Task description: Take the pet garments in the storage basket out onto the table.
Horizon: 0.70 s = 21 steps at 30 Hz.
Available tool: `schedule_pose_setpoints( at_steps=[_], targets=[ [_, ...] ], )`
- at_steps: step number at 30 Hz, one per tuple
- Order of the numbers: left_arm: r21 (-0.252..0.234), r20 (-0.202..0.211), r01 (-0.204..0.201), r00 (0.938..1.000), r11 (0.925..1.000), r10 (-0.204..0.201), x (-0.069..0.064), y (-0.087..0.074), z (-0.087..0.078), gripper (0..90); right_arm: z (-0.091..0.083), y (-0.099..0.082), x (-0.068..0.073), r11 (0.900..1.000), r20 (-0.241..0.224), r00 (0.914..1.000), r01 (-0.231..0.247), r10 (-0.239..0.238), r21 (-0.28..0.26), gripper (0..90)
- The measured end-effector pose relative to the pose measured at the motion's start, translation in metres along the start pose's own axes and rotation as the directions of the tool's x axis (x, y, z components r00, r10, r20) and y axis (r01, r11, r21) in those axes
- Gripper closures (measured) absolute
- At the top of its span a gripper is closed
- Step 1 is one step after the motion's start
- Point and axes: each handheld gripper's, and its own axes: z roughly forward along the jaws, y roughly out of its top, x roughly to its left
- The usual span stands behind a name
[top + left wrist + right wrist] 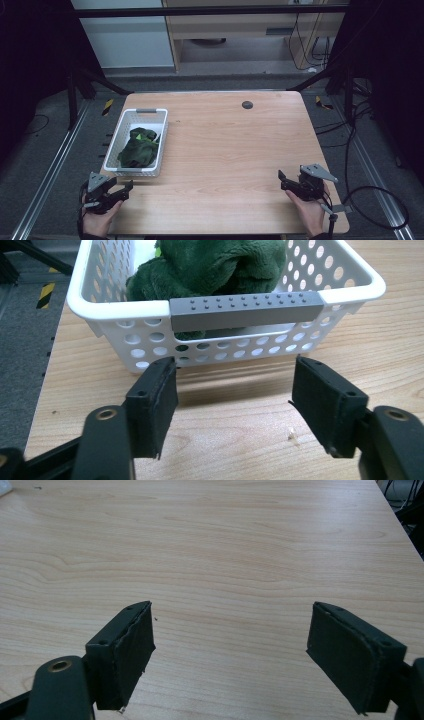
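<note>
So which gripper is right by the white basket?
The left gripper, at the table's near left corner, open just in front of the white basket holding the green cloth. The right gripper sits far across over bare wood.

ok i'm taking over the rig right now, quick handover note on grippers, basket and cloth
Left gripper: open, holding nothing, at the near left table edge, facing the basket's grey handle.
Right gripper: open, holding nothing, over bare table at the near right.
White basket: on the table's left side, with the green cloth bunched inside.
Done: nothing that I can confirm.
Left: probably grasp the basket or the cloth; neither is touched.
</note>
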Motion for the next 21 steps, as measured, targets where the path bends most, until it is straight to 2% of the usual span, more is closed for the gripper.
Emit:
schedule_pose_setpoints(
  at_steps=[11, 18, 21],
  targets=[
    [-0.027, 0.01, -0.006, 0.9999, 0.9996, 0.007, -0.003, 0.003, -0.007, 28.3, 0.0, 0.001, -0.004, 1.0, 0.005, 1.0, -0.005, 0.005, 0.005, 17.8],
    [-0.059, 0.021, 0.012, 0.9997, 0.9982, -0.011, -0.003, 0.008, -0.015, 26.8, 0.003, 0.001, -0.002, 0.9999, 0.0, 1.0, 0.003, -0.003, 0.013, 16.9],
    [-0.05, 0.029, 0.011, 0.9995, 0.9987, -0.009, -0.003, 0.01, -0.015, 26.1, 0.003, 0.002, -0.003, 0.9999, 0.002, 1.0, 0.007, -0.007, 0.013, 16.6]
  ],
)
